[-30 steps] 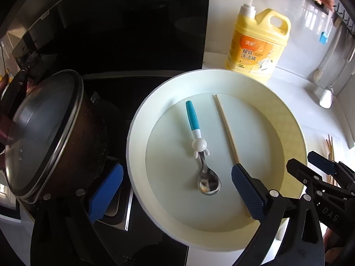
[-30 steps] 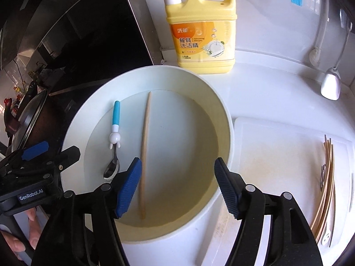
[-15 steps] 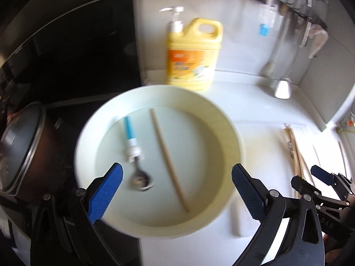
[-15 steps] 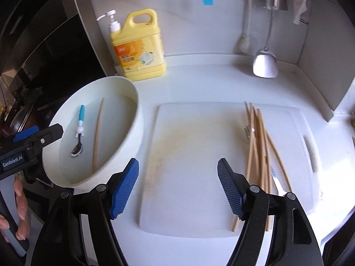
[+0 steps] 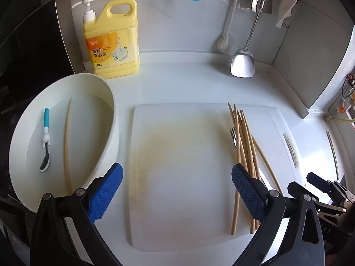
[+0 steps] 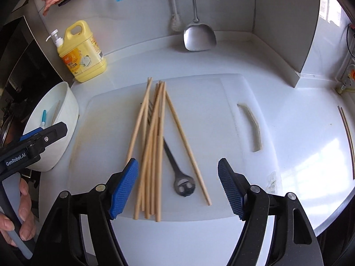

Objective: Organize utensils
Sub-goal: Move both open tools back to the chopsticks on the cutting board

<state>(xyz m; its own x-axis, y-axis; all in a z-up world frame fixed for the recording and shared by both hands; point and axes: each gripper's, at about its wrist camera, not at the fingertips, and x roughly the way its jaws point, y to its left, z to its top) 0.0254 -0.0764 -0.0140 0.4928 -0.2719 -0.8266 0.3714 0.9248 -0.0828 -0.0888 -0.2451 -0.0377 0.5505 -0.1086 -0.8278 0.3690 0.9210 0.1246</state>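
Note:
Several wooden chopsticks (image 6: 153, 146) lie in a loose bundle on a white cutting board (image 6: 208, 115), over a dark metal fork (image 6: 175, 161). My right gripper (image 6: 177, 188) is open and empty, hovering just above their near ends. My left gripper (image 5: 177, 190) is open and empty over the bare middle of the board (image 5: 182, 155); the chopsticks (image 5: 244, 146) lie to its right. A white bowl (image 5: 112, 115) at the left holds a blue-handled spoon (image 5: 46, 139) and one chopstick (image 5: 67, 139).
A yellow dish-soap bottle (image 5: 113, 42) stands behind the bowl. A metal spatula (image 5: 243, 62) and a brush (image 5: 223, 42) hang against the back wall. A grey corner wall (image 6: 286, 44) rises at the right. The black stove (image 5: 28, 51) is at the far left.
Both grippers have swung right, from over the bowl to over the cutting board. The right gripper now sits over the chopstick bundle. Both stay open and empty.

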